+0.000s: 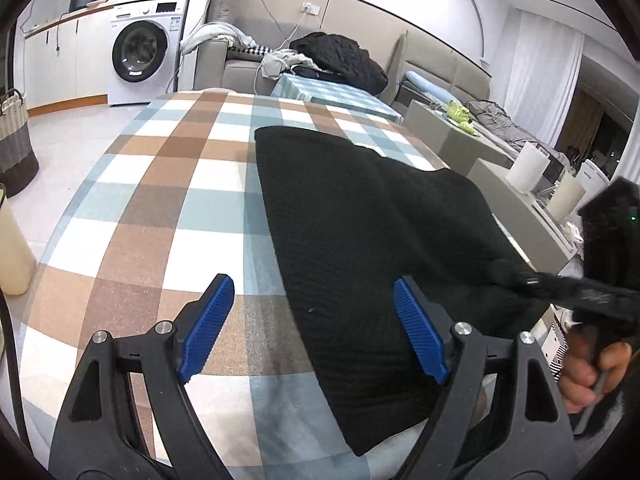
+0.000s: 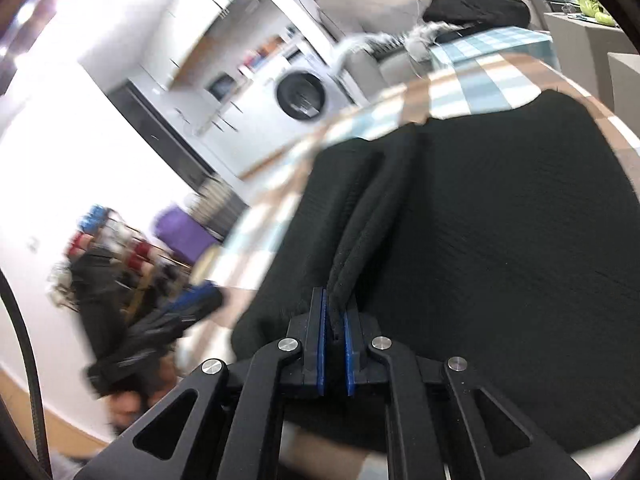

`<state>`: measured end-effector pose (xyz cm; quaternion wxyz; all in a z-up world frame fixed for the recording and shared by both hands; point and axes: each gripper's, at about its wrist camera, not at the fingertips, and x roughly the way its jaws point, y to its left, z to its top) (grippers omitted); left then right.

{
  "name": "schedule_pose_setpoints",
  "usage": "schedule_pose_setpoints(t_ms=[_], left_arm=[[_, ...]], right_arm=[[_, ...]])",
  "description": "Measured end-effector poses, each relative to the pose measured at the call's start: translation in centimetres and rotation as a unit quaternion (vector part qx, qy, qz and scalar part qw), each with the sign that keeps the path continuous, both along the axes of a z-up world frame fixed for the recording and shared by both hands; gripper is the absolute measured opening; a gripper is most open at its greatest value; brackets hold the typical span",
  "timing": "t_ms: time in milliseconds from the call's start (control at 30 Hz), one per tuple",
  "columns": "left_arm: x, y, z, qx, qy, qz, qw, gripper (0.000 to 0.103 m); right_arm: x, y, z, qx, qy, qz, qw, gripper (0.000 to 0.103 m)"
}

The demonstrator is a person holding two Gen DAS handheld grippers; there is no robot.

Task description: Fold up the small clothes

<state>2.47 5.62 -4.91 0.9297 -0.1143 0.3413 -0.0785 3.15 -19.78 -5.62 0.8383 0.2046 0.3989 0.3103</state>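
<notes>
1. L gripper [image 1: 314,328]: I see its 2 blue ribbed pads [image 1: 210,326] spread wide w/ nothing between them but tablecloth and the garment's near-left edge. Not gripping.
2. R gripper [image 2: 335,330]: pads closed tight on a raised fold of the black garment [image 2: 480,240]; cloth edge pinched between the 2 blue pads and standing up as a ridge running away from the fingers. Left wrist view shows the same gripper at right edge, blurred, w/ a hand [image 1: 592,372] on its handle.
3. 1 task garment: black ribbed knit, lying on the checked tablecloth [image 1: 160,184]. In L view it runs from just beside the right pad up and across toward table centre; the right pad overlaps its edge, the left pad is over bare cloth, apart from it. Whether the right pad touches it – can't tell.
4. Past the table: 1 smaller table w/ blue-white check cover [image 1: 332,92], 1 black jacket heap [image 1: 340,58] on it, grey sofa [image 1: 240,68] behind w/ loose light clothes.
5. Right side: 2 white cylinders [image 1: 526,166] on a grey unit, some lime-green item [image 1: 460,114] farther back.
6. Far left: 1 washing machine [image 1: 146,48], 1 woven basket [image 1: 16,140] on the floor.
</notes>
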Motion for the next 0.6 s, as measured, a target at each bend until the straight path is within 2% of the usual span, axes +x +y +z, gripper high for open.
schedule_pose_setpoints(t_ms=[67, 167, 233, 300, 367, 467, 600], left_arm=[[0.3, -0.7, -0.1, 0.003, 0.001, -0.006, 1.0000, 0.080], [0.6, -2.0, -0.7, 0.010, 0.013, -0.029, 0.9994, 0.080], [0.6, -3.0, -1.2, 0.020, 0.021, -0.040, 0.9988, 0.080], [0.6, -4.0, -1.7, 0.031, 0.030, -0.057, 0.9974, 0.080], [0.3, -4.7, -2.1, 0.040, 0.035, -0.068, 0.9962, 0.080], [-0.1, -5.4, -3.0, 0.046, 0.049, -0.088, 0.9938, 0.080], [-0.4, -5.5, -3.7, 0.042, 0.056, -0.091, 0.9934, 0.080]], right_arm=[[-0.7, -1.2, -0.2, -0.003, 0.013, -0.014, 1.000, 0.007], [-0.7, -1.9, -2.8, -0.070, 0.045, -0.040, 0.996, 0.007], [-0.5, -2.0, -3.8, -0.085, 0.062, -0.042, 0.994, 0.008], [-0.8, -2.0, -2.9, -0.090, 0.046, -0.045, 0.994, 0.015], [-0.8, -2.0, -1.4, -0.104, 0.013, -0.057, 0.993, 0.033], [0.0, -1.5, 0.4, -0.106, -0.016, -0.059, 0.992, 0.040], [3.3, 1.9, 0.2, -0.114, -0.008, -0.010, 0.993, 0.045]])
